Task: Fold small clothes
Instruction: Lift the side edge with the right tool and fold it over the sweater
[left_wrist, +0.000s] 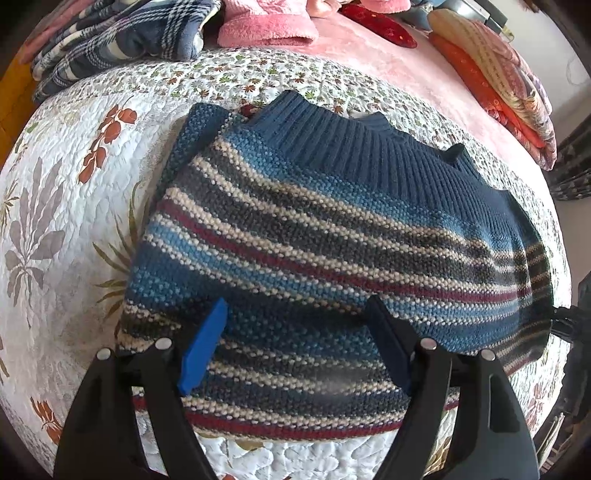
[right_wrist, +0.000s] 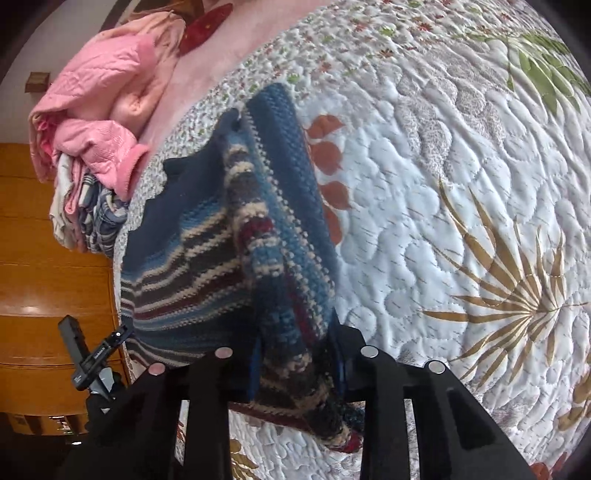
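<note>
A small knitted sweater (left_wrist: 332, 236) with blue, grey, cream and maroon stripes and a dark blue ribbed collar lies on the quilted bed cover. My left gripper (left_wrist: 297, 310) hovers open over its near hem, and the blue pads (left_wrist: 207, 347) stand wide apart with knit showing between them. In the right wrist view the sweater (right_wrist: 192, 258) has one side bunched and raised. My right gripper (right_wrist: 295, 339) is shut on that bunched part, and the cloth fills the gap between its fingers.
The white floral quilt (right_wrist: 443, 221) spreads wide to the right. Folded plaid cloth (left_wrist: 122, 37) and pink towels (left_wrist: 266, 26) lie at the far edge, with stacked bedding (left_wrist: 498, 85) at the back right. A pink clothes pile (right_wrist: 96, 122) and a wooden cabinet (right_wrist: 44, 277) are beyond the bed edge.
</note>
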